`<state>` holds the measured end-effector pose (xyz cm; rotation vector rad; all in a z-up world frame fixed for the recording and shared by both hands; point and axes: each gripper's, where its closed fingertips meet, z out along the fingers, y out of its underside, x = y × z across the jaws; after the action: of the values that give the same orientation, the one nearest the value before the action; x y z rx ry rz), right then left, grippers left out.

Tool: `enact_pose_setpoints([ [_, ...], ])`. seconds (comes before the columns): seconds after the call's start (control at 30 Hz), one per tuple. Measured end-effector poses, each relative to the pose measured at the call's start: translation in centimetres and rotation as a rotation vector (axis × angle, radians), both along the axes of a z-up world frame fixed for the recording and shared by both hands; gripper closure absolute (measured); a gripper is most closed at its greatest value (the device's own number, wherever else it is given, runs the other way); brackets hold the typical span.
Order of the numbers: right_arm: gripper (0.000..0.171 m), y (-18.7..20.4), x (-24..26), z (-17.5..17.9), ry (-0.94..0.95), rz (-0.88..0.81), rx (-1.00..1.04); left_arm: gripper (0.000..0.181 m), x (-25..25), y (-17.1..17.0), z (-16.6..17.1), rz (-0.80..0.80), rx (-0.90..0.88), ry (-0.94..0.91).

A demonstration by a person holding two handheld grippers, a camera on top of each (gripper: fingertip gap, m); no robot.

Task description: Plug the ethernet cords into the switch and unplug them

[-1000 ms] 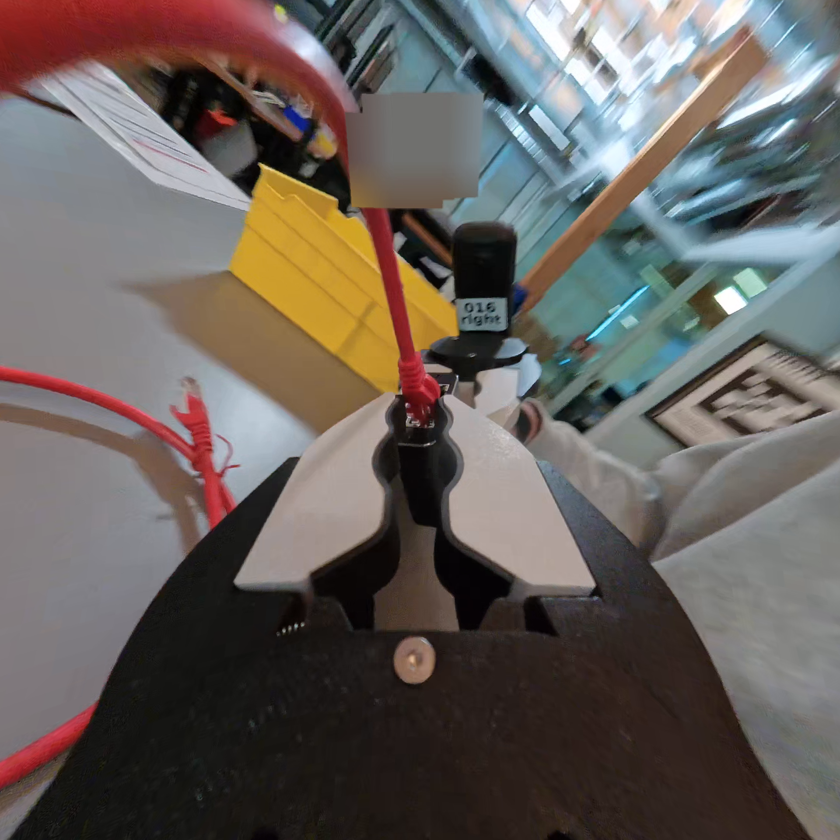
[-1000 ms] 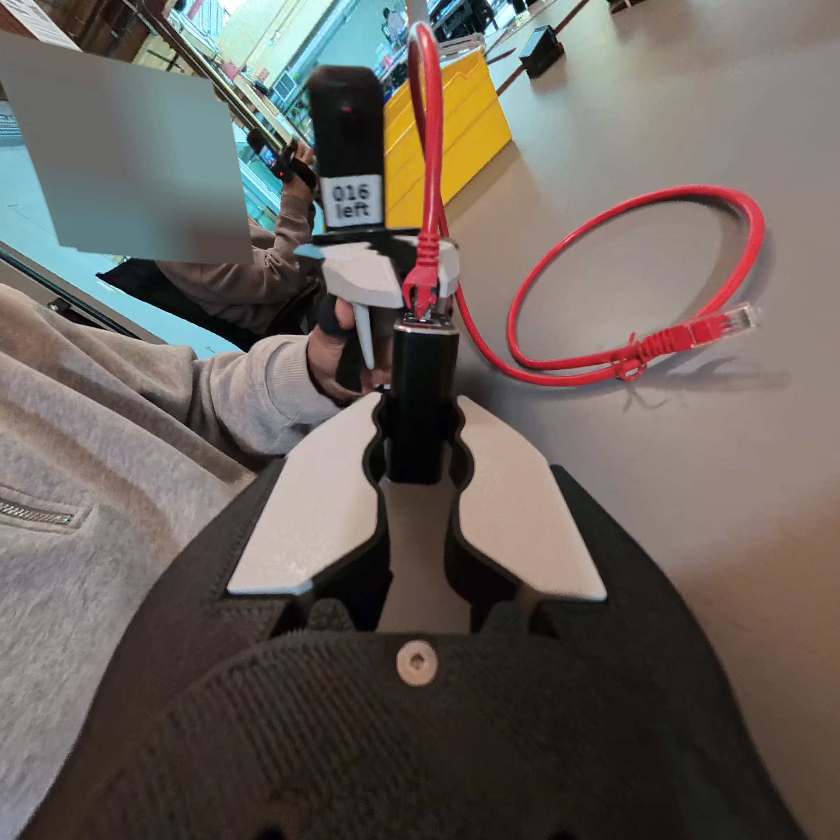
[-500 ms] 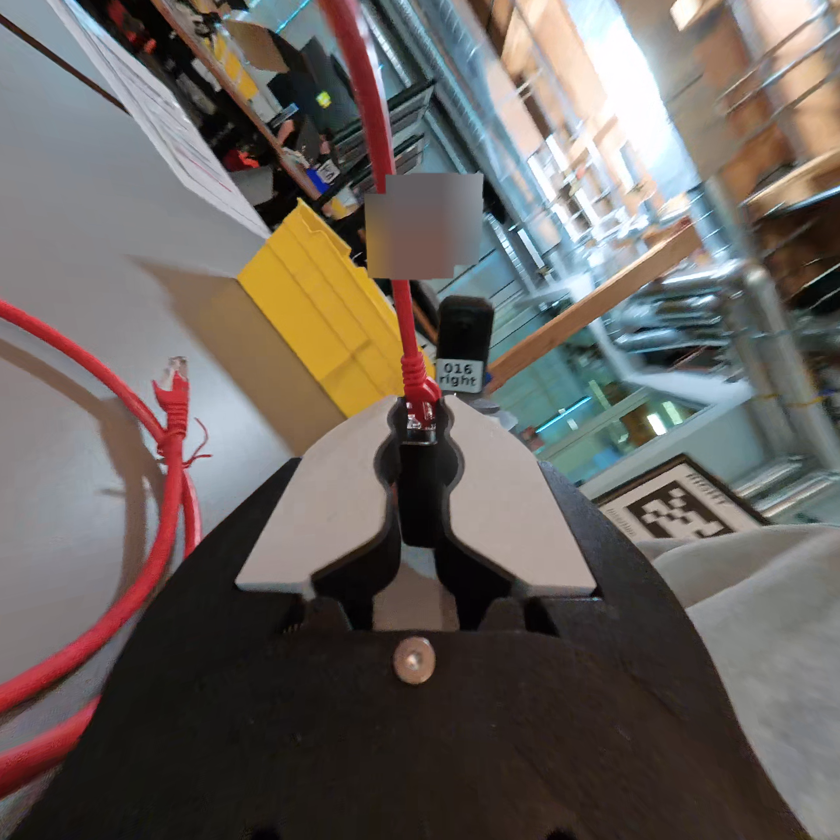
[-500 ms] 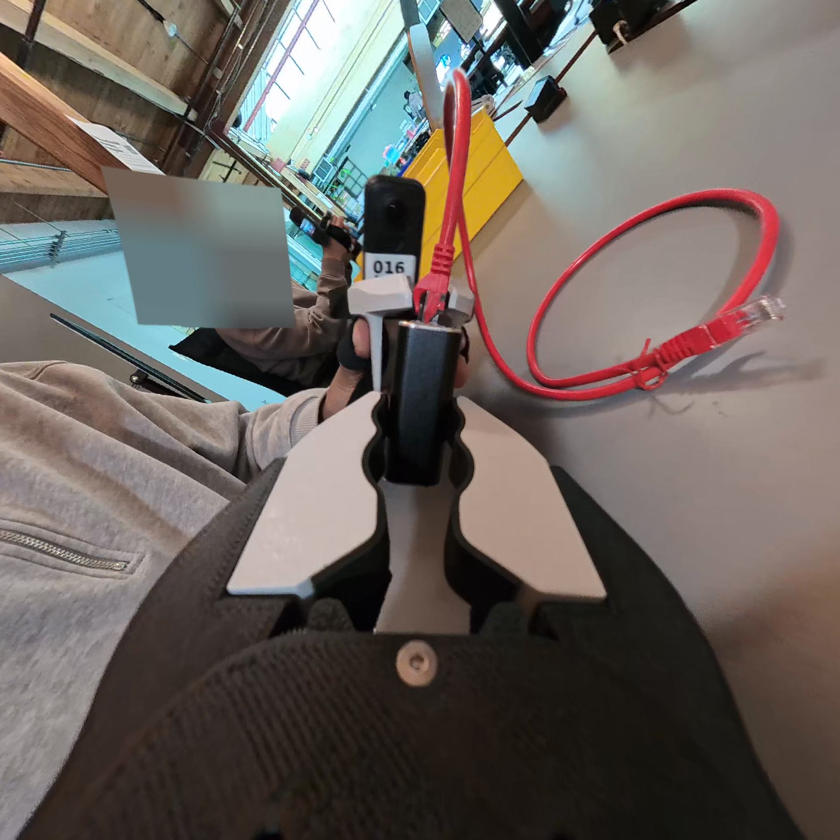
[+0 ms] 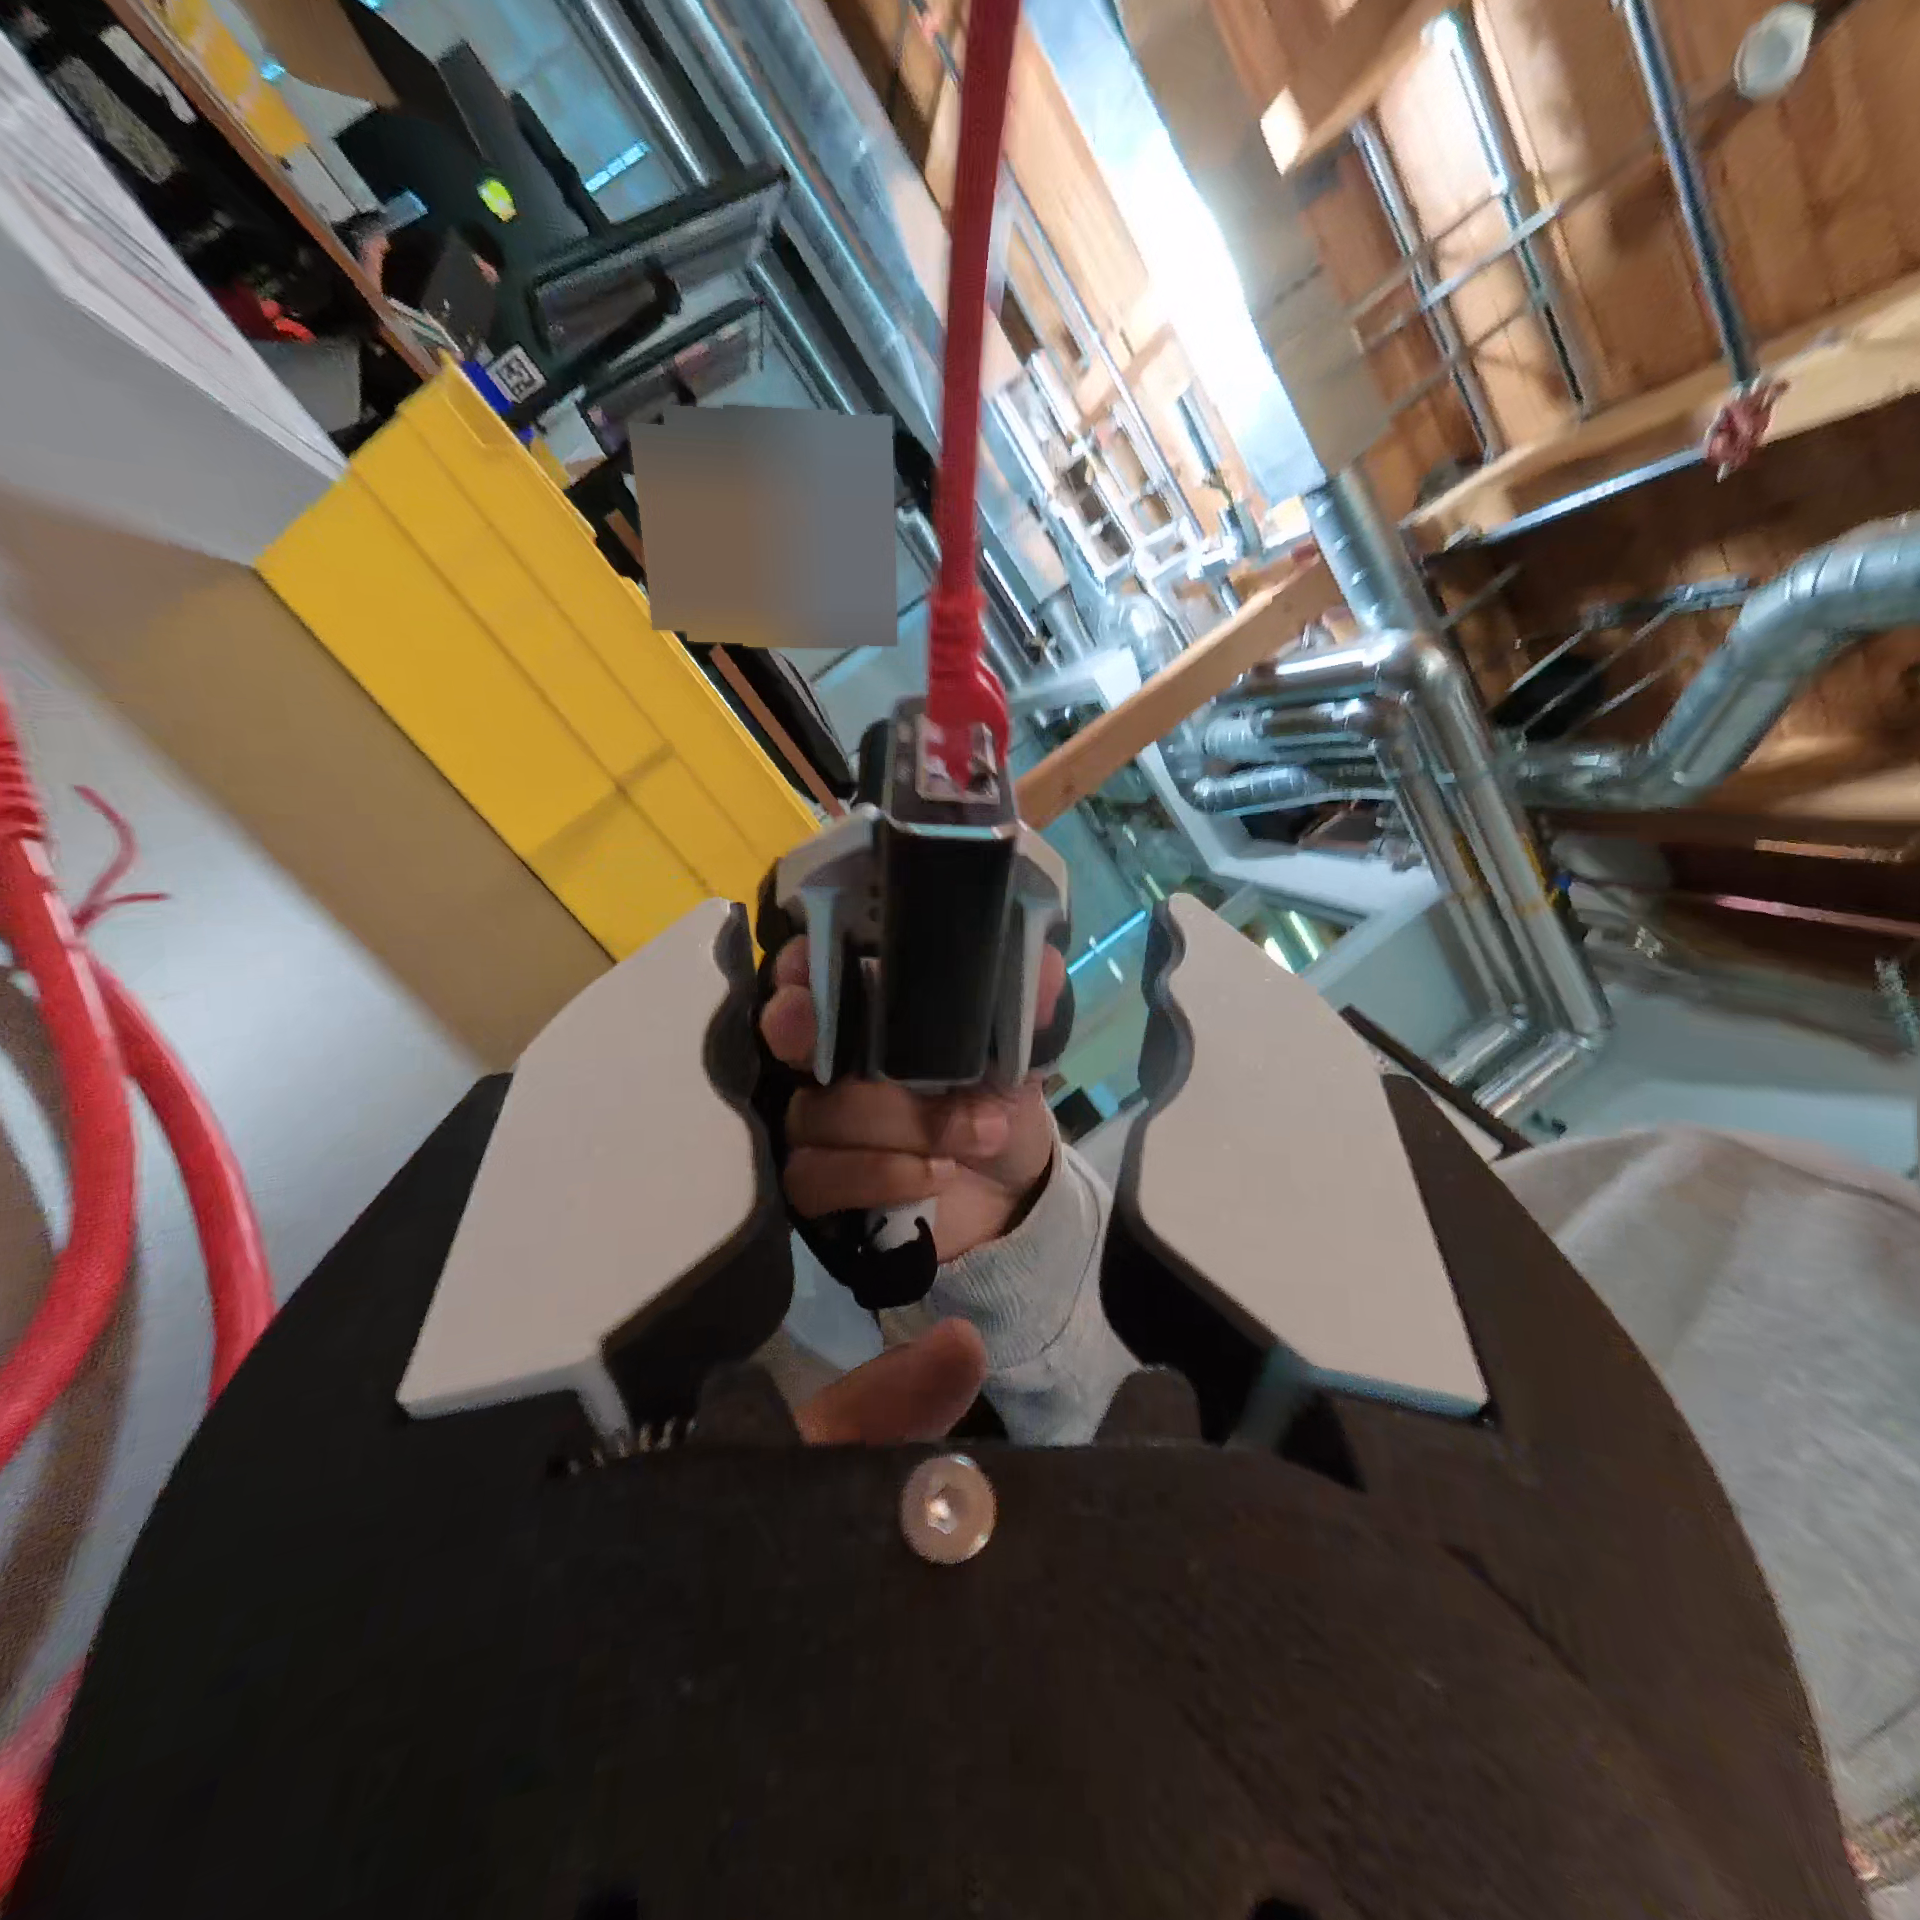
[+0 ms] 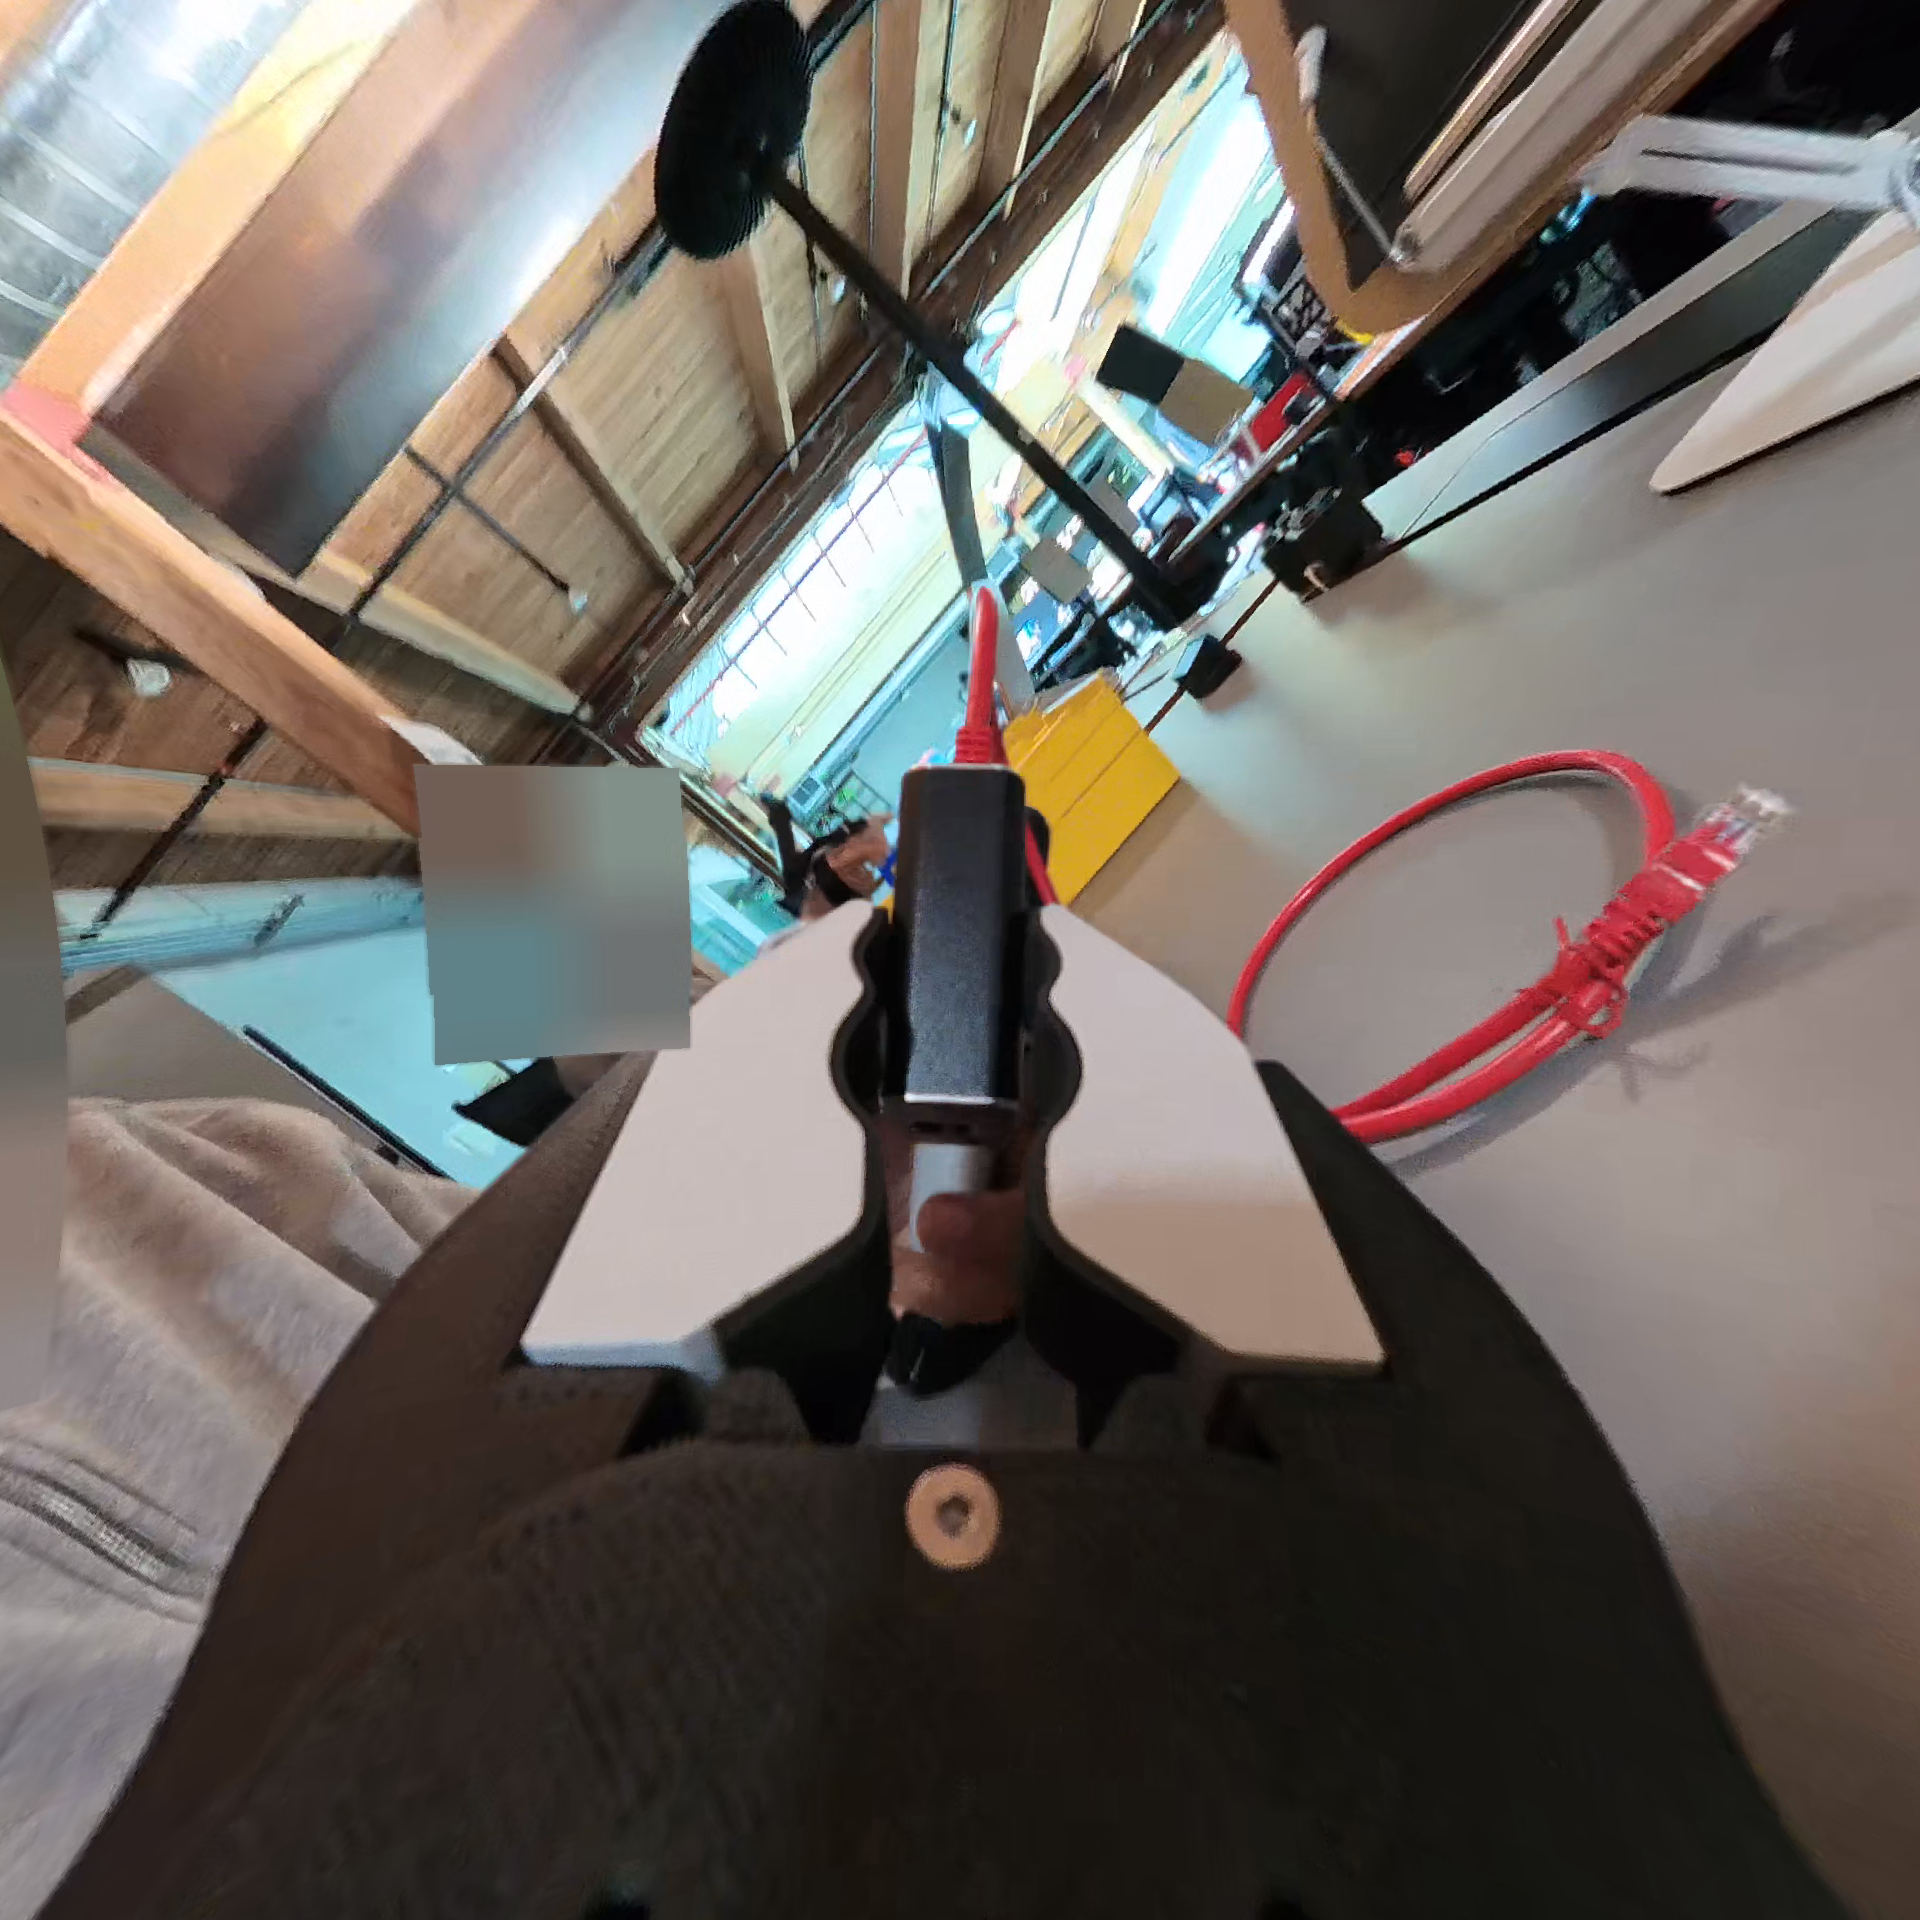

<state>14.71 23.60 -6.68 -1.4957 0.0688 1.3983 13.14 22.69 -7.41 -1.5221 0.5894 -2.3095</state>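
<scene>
In the left wrist view my left gripper (image 5: pixel 951 925) is open and empty, its jaws wide apart. Just beyond it the right gripper (image 5: pixel 940 868) holds the small black switch (image 5: pixel 940 977) upright. A red plug (image 5: pixel 961 717) sits in the switch's top port, and its red cord (image 5: pixel 971 312) runs straight up. In the right wrist view my right gripper (image 6: pixel 961 925) is shut on the switch (image 6: pixel 956 935), with the red plug (image 6: pixel 977 743) in its far end. The cord's loop (image 6: pixel 1455 831) and its free plug (image 6: pixel 1714 831) lie on the grey table (image 6: pixel 1558 1351).
A yellow bin (image 5: pixel 499 644) stands on the table behind the grippers and also shows in the right wrist view (image 6: pixel 1091 769). More red cord (image 5: pixel 83 1143) lies at the left. A hand (image 5: pixel 904 1143) and a grey sleeve (image 5: pixel 1714 1351) are close by. A small black box (image 6: pixel 1320 540) sits far back.
My left gripper has opened, let go of the plug end of the switch, and drawn back. The right gripper has tilted upward with the switch, the cord still plugged in.
</scene>
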Motion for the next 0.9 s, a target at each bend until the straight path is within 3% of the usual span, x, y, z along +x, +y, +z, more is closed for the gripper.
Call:
enact_pose_setpoints([
  [0.2,0.148,0.2,-0.3,-0.4,0.027,-0.008,-0.011,0.128,0.4,-0.2,-0.6,0.027,0.046,0.043],
  [0.5,0.147,0.2,-2.5,-0.5,-0.067,-0.009,0.057,0.116,0.2,0.8,-0.9,0.05,-0.017,0.018],
  [0.57,0.147,0.2,-3.1,-1.1,-0.147,0.0,0.05,0.128,-0.2,1.1,-0.6,0.064,-0.014,-0.003],
  [0.6,0.147,0.2,-3.2,-1.5,-0.194,0.001,0.044,0.15,-0.5,1.2,-0.4,0.064,-0.003,-0.013],
  [0.63,0.146,0.2,-3.4,-1.9,-0.232,0.005,0.038,0.157,-0.6,1.2,-0.4,0.06,0.021,-0.005],
  [0.77,0.144,-0.3,-3.6,-2.1,-0.274,0.072,0.038,0.159,-0.6,0.9,-0.4,0.012,0.137,0.055],
  [0.9,0.123,0.0,-1.7,-1.4,-0.3,0.021,0.075,0.158,-0.7,1.0,-1.7,-0.032,0.25,0.168],
])
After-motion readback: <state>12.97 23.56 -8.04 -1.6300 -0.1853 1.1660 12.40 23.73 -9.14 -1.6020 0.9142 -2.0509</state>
